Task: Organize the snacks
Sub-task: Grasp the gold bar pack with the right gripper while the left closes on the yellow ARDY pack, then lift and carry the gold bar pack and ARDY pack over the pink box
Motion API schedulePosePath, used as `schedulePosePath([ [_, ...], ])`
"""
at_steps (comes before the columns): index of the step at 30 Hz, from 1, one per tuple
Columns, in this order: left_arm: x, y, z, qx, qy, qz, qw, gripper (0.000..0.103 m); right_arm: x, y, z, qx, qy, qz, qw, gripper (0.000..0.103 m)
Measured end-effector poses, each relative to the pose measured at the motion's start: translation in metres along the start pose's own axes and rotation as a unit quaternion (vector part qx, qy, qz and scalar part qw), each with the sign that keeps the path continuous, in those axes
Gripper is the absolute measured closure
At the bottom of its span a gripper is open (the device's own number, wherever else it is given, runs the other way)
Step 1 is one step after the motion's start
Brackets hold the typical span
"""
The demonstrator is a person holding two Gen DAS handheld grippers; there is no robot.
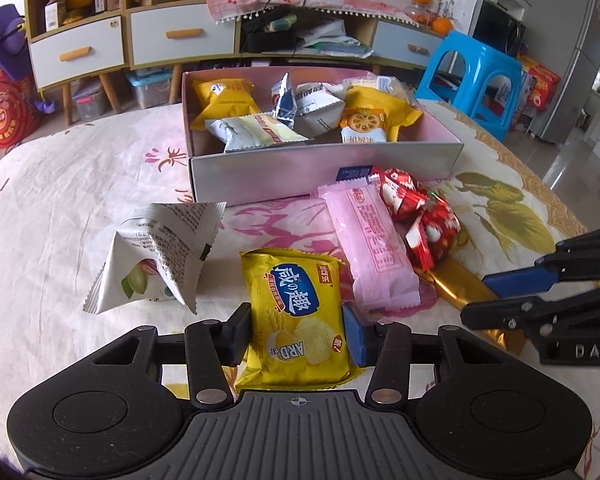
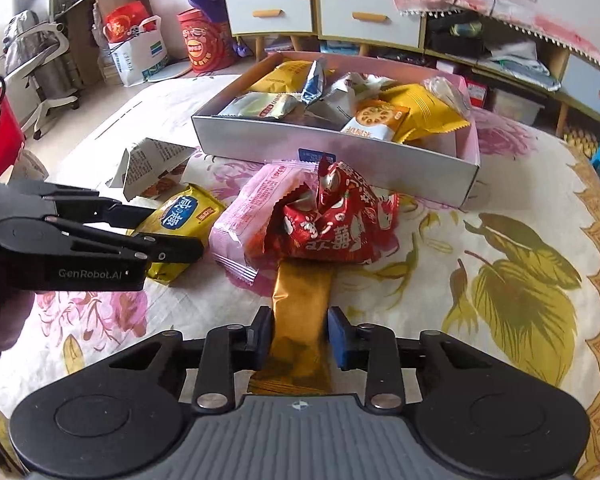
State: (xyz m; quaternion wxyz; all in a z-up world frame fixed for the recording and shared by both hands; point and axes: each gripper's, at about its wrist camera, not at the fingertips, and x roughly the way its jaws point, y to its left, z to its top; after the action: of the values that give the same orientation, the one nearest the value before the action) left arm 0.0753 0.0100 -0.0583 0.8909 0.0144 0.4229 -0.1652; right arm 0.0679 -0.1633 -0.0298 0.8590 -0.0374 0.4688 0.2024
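Yellow wrapper: the biscuit packet (image 1: 296,316) sits between the fingers of the left gripper (image 1: 298,334), black pad on one long edge and blue pad on the other, both pressing the film; gripped across its width, probably so it lifts flat.
Gold foil: the long bar (image 2: 300,320) runs straight out between the fingers of the right gripper (image 2: 299,338), which are drawn in against its two sides; held at the near end because the far end lies under the red bag (image 2: 332,220).
Pile beside the grip: a pink packet (image 1: 370,248) lies between the yellow packet and the red bag, touching both, so either lift may drag it.
Loose item: a grey pyramid-shaped packet (image 1: 160,256) stands apart on the left of the yellow packet, untouched.
Goal container: the open pink box (image 1: 328,172) stands just beyond the pile on the flowered cloth (image 1: 60,200), already holding several packets, with room near its front wall.
Step, as judged: both grips look set; the lift toward the box is not yet done.
Risk, as judged: the bar may tip the red bag as it slides free.
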Motion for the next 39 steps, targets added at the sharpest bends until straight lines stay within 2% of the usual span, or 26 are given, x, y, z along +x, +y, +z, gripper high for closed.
schedulePosePath([
  [3, -0.003, -0.001, -0.002, -0.003, 0.007, 0.001, 1.0, 0.059, -0.003, -0.001, 0.005, 0.029, 0.023, -0.001, 0.999, 0.083],
  [8, -0.008, -0.005, -0.004, -0.013, 0.019, -0.011, 0.9997, 0.06, -0.013, -0.011, 0.007, 0.084, 0.039, 0.03, 0.995, 0.083],
  [15, -0.02, -0.006, -0.003, -0.045, 0.032, -0.029, 0.9981, 0.06, -0.035, -0.028, 0.011, 0.154, 0.031, 0.085, 0.984, 0.083],
  [20, -0.033, -0.007, 0.01, -0.065, 0.019, -0.03, 0.9973, 0.06, -0.05, -0.036, 0.022, 0.192, 0.012, 0.108, 0.975, 0.083],
  [27, -0.054, -0.018, 0.029, -0.06, -0.031, -0.02, 0.9975, 0.06, -0.07, -0.061, 0.046, 0.259, -0.048, 0.115, 0.958, 0.083],
  [33, -0.049, -0.022, 0.042, -0.064, -0.038, -0.013, 0.9972, 0.06, -0.049, -0.072, 0.052, 0.309, -0.036, 0.097, 0.946, 0.083],
  [39, -0.041, -0.022, 0.064, -0.07, -0.044, -0.006, 0.9966, 0.06, -0.04, -0.091, 0.06, 0.356, -0.055, 0.093, 0.928, 0.083],
])
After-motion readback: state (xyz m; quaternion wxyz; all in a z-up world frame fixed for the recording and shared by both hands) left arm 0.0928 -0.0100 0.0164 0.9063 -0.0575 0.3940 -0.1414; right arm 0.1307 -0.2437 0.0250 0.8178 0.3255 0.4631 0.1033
